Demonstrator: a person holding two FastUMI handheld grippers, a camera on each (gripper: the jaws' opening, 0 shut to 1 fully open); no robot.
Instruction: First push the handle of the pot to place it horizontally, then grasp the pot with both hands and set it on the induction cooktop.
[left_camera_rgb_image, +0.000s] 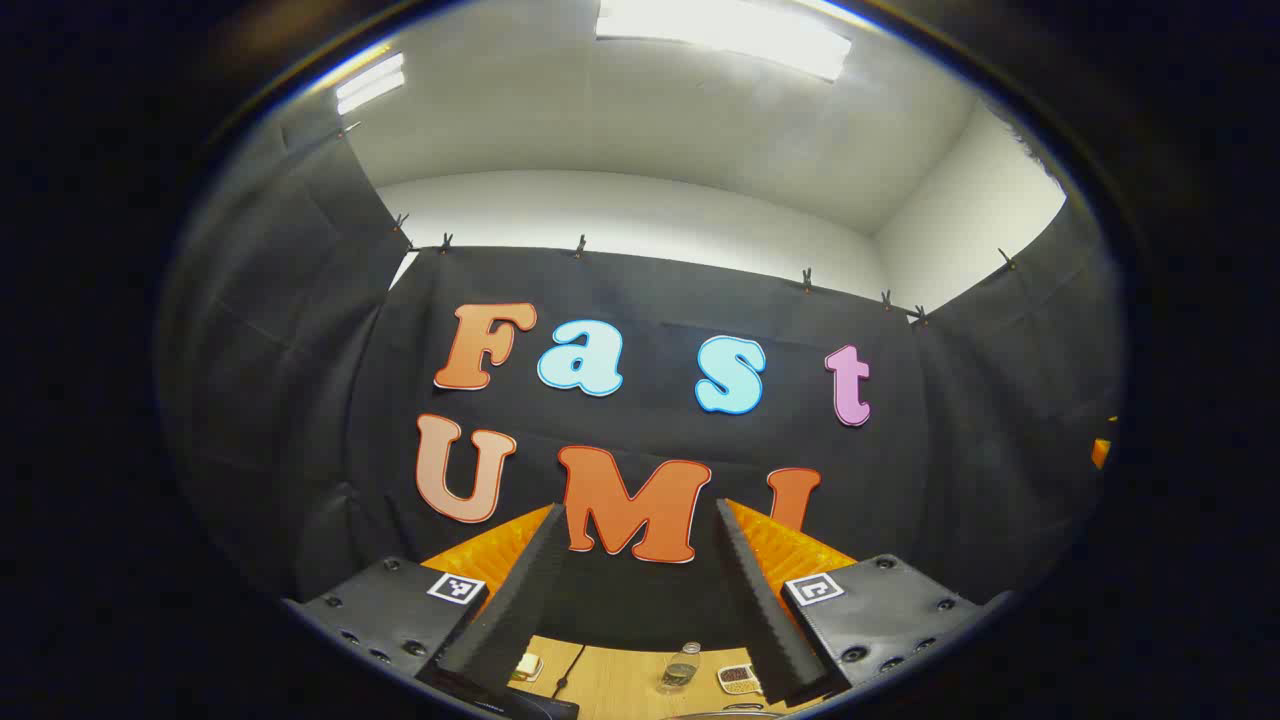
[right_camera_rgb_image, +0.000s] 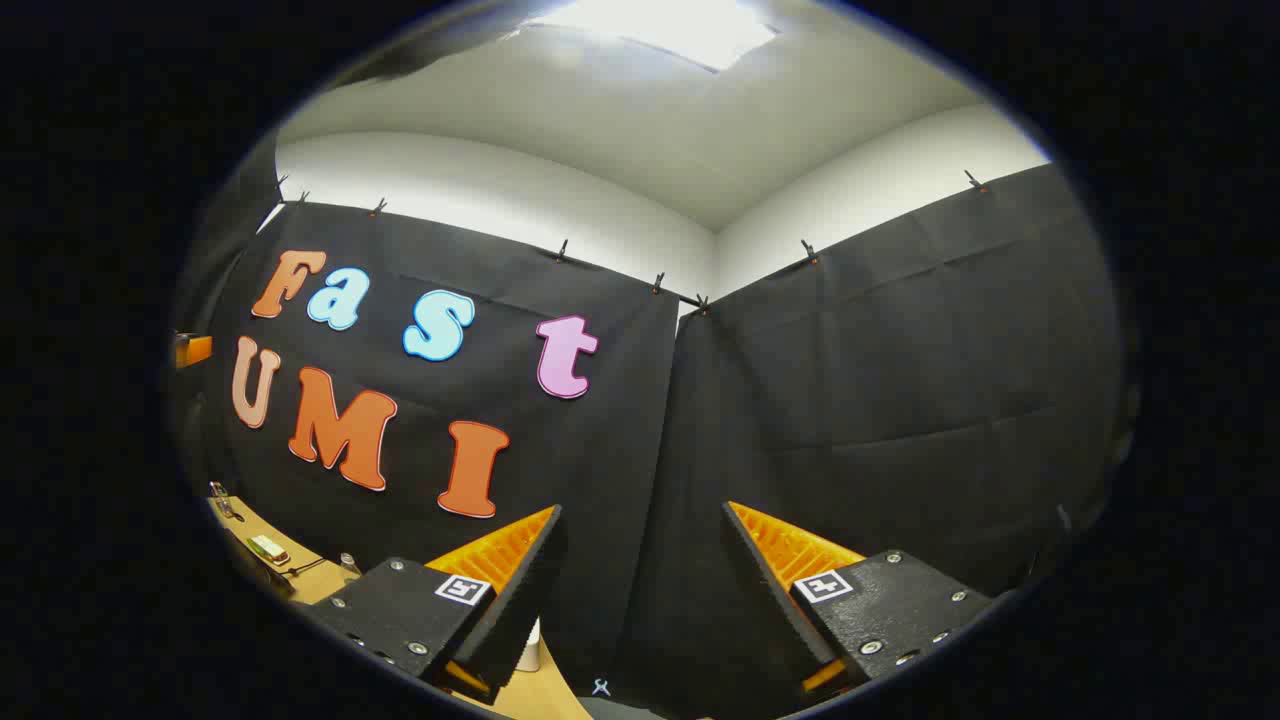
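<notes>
— While both tools tilt upward, where's the pot?
— Can't tell. Left gripper (left_camera_rgb_image: 640, 590) gapes, empty; right gripper (right_camera_rgb_image: 640, 600) too. On the wooden table (left_camera_rgb_image: 620, 685), far edge: one glass jar (left_camera_rgb_image: 681, 667), two small dishes (left_camera_rgb_image: 738, 678).

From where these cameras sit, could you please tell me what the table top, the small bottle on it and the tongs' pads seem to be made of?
Table top: pale wood or wood-look laminate, matt, faint grain.
Small bottle: clear glass or plastic; you see through it.
Pads of the left tongs: black, ridged, probably rubber or foam, on orange ribbed plastic backing.
</notes>
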